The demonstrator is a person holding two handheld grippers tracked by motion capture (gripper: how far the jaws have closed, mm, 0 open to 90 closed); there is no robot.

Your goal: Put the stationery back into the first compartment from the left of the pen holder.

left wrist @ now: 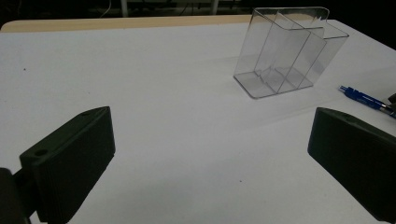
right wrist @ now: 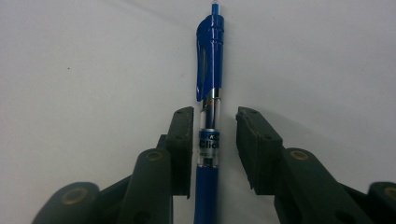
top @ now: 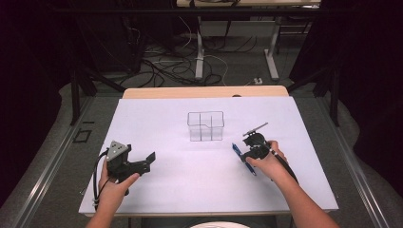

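A person sat at a white surface (top: 157,190) with a hand-held tool in each hand. The right tool (right wrist: 214,140) was lowered over a blue click pen (right wrist: 209,93) that lay flat on the surface, to the right of centre. In the right gripper view its two black jaws straddled the clear middle of the pen's barrel. The left jaw sat at or against the barrel and the right jaw stood a small gap away, so the pen was bracketed but not yet pinched. In the high view the right tool (top: 253,145) covered the pen's (top: 236,150) middle, with the blue ends showing on either side.

A clear plastic organiser (top: 205,126) with several upright compartments stood near the middle of the surface, a little beyond the pen. It looked empty.

The left tool (top: 151,160) rested at the left side, well apart from both, with its jaws spread wide and nothing between them.

The step in hand appeared to be grasping the pen. The next move would call for pressing the jaws fully onto the barrel, then lifting the pen cleanly, probably toward the organiser.
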